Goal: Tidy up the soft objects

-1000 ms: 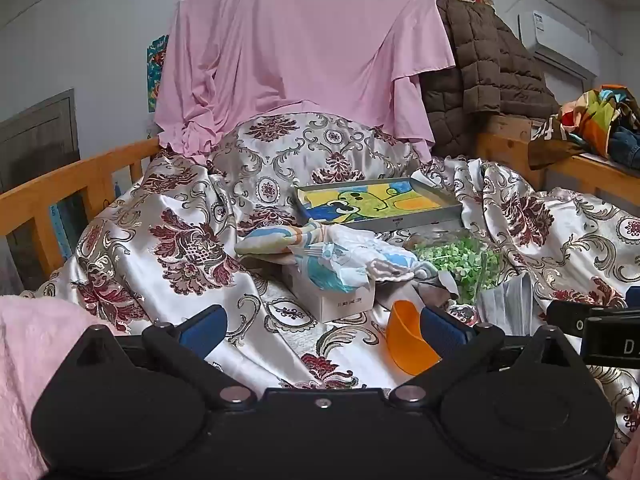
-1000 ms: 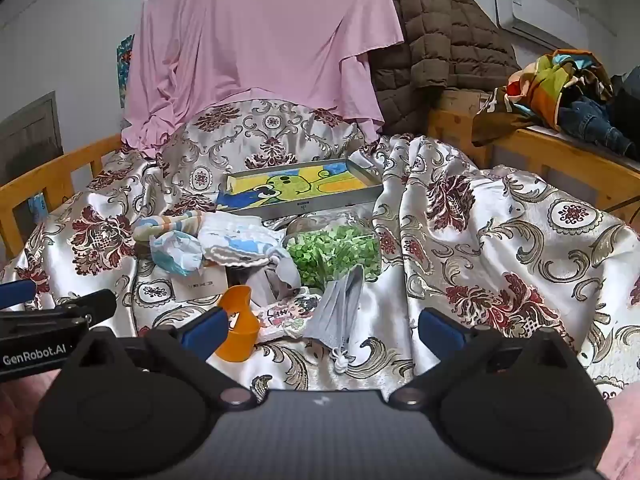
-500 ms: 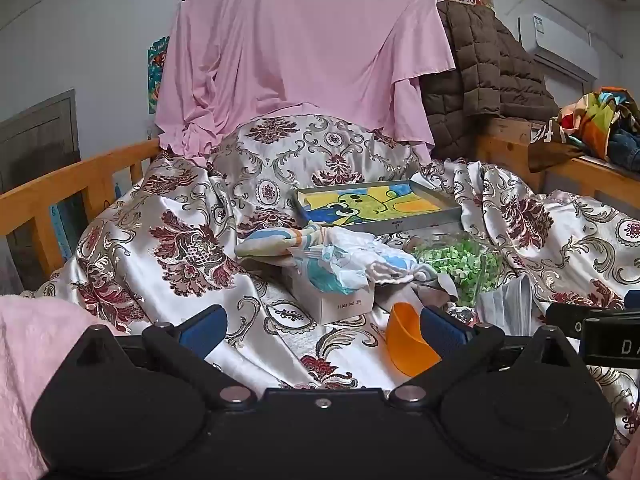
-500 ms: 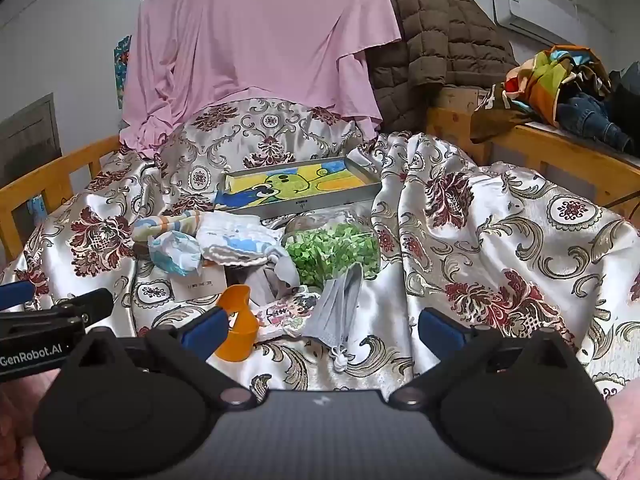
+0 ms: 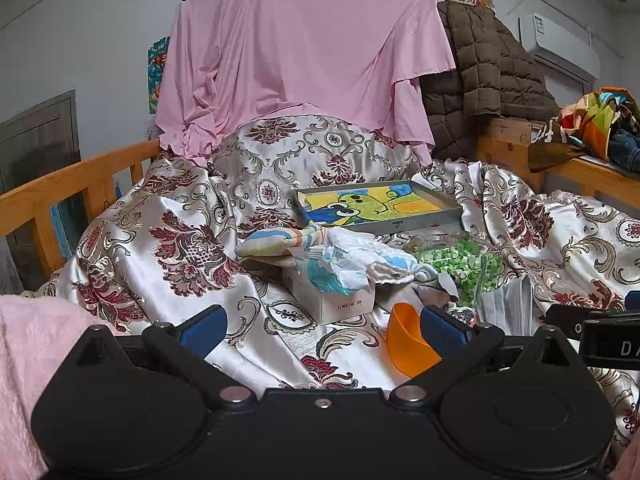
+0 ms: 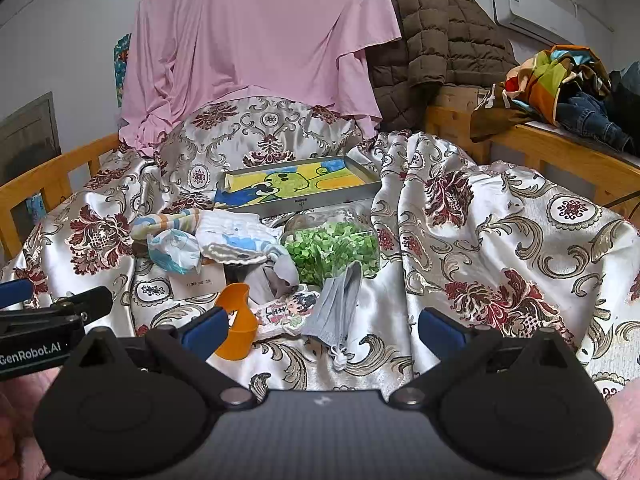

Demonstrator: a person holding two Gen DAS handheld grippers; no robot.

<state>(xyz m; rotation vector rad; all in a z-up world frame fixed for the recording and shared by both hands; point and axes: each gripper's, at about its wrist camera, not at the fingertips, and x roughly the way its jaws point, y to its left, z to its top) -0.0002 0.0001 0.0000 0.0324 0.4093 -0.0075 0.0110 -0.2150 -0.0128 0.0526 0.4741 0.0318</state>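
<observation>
A heap of soft things lies mid-bed on the floral satin cover: pale blue-and-white baby cloths [image 5: 344, 256] [image 6: 228, 240] draped over a small white box [image 5: 332, 300], a grey face mask [image 6: 336, 308], and a small printed pouch [image 6: 288, 308]. My left gripper [image 5: 320, 328] is open and empty, hovering short of the box. My right gripper [image 6: 322, 328] is open and empty, just before the mask. Each gripper shows at the edge of the other's view.
A clear bag of green bits [image 6: 332, 248], an orange cup [image 6: 236, 328] and a flat tin with a cartoon lid [image 6: 296, 184] lie by the heap. Wooden bed rails [image 5: 60, 188] run left and right. A pink sheet [image 5: 300, 60] and brown jacket [image 6: 440, 40] hang behind.
Both grippers have crept slightly forward toward the heap and stay open. Nothing on the bed has moved.
</observation>
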